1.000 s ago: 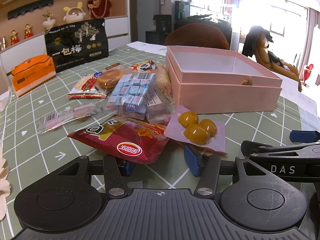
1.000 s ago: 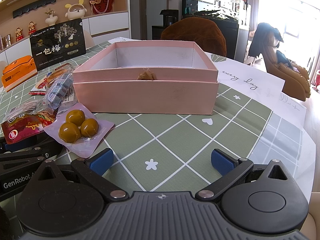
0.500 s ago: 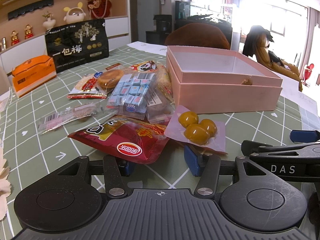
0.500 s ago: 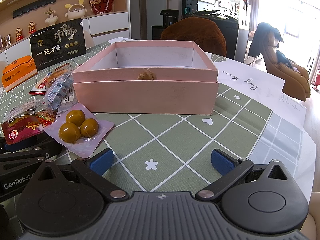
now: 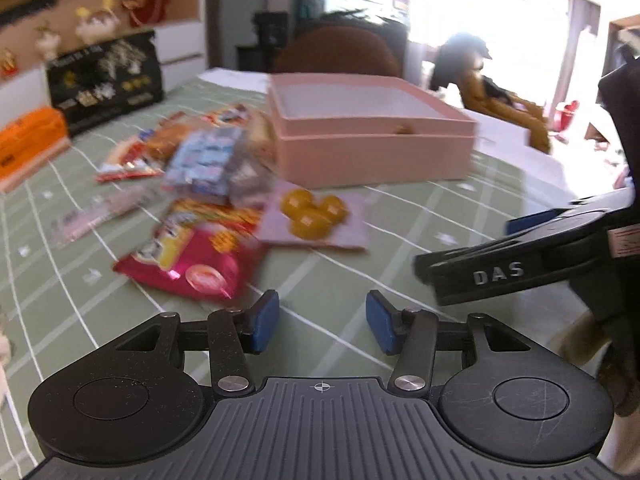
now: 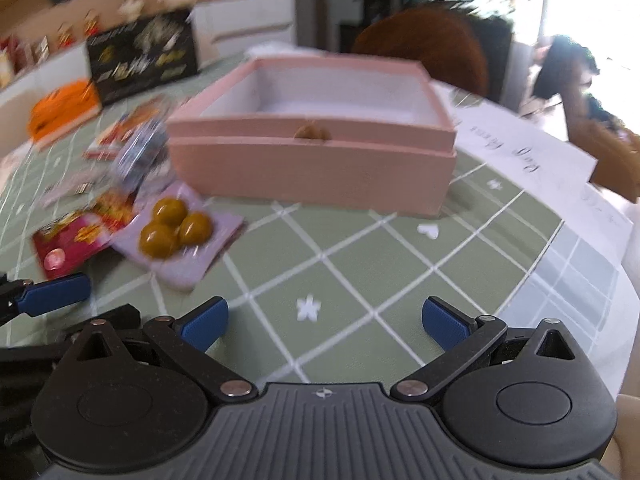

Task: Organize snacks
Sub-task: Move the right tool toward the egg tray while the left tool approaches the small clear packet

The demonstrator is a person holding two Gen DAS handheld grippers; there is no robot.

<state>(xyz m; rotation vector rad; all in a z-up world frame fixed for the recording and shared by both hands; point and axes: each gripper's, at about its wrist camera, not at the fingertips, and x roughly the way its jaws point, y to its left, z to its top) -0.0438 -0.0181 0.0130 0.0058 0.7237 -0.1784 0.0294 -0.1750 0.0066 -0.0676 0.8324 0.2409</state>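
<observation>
A pink open box [image 5: 372,148] [image 6: 312,160] stands on the green checked tablecloth with one small brown snack inside at its near wall. Left of it lies a heap of wrapped snacks [image 5: 208,160]. Nearest to me are a red snack bag [image 5: 192,256] [image 6: 76,236] and a clear pack of three yellow balls [image 5: 312,216] [image 6: 172,228]. My left gripper [image 5: 323,322] hovers just short of the red bag, its jaws closing with nothing between them. The right gripper [image 6: 324,320] stands open over bare cloth, in front of the box. Both views are motion-blurred.
A black snack bag [image 5: 106,80] and an orange box [image 5: 28,144] stand at the far left near a shelf of figurines. White paper [image 6: 520,144] lies right of the box. A brown chair back [image 6: 420,56] rises behind the table.
The left gripper has drawn back from the red bag, which now lies ahead of its fingertips, and its jaws have narrowed. The right view has tipped slightly; both pictures have turned blurry.
</observation>
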